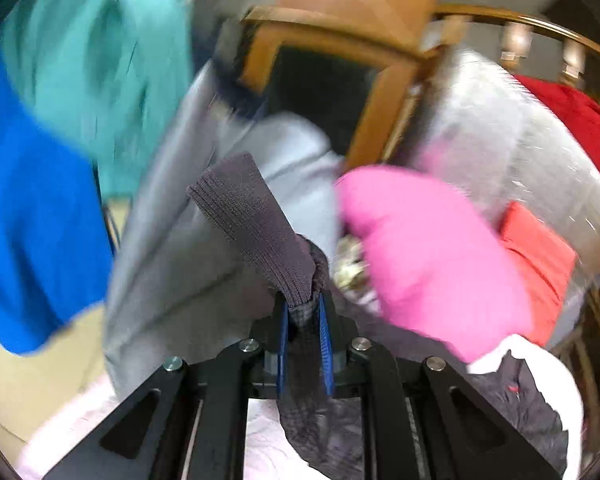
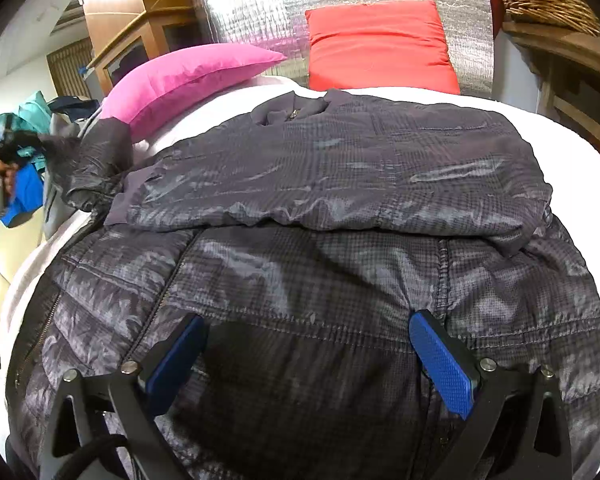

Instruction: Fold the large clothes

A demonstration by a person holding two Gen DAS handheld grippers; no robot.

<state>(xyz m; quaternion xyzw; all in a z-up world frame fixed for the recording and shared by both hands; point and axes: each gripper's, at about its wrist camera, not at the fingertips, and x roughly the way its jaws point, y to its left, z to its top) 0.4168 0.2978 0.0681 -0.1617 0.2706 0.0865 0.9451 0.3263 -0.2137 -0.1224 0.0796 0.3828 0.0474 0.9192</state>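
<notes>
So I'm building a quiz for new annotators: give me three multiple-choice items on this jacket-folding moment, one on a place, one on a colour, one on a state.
1. Where does the red cushion stand?
A. Against the silver quilted panel
B. On the jacket
C. Inside the wicker basket

2. What colour is the pillow next to the jacket's collar?
A. Green
B. Pink
C. Yellow

3. What is the left claw doing?
A. Hanging open over the bed
B. Shut on the pink pillow
C. Shut on the jacket's ribbed cuff

Answers: 1 A, it leans upright on the panel behind the dark quilted jacket. 2 B, plainly pink in both views. 3 C, the cuff sticks out between its blue pads, while the right claw stands open above the jacket.
</notes>
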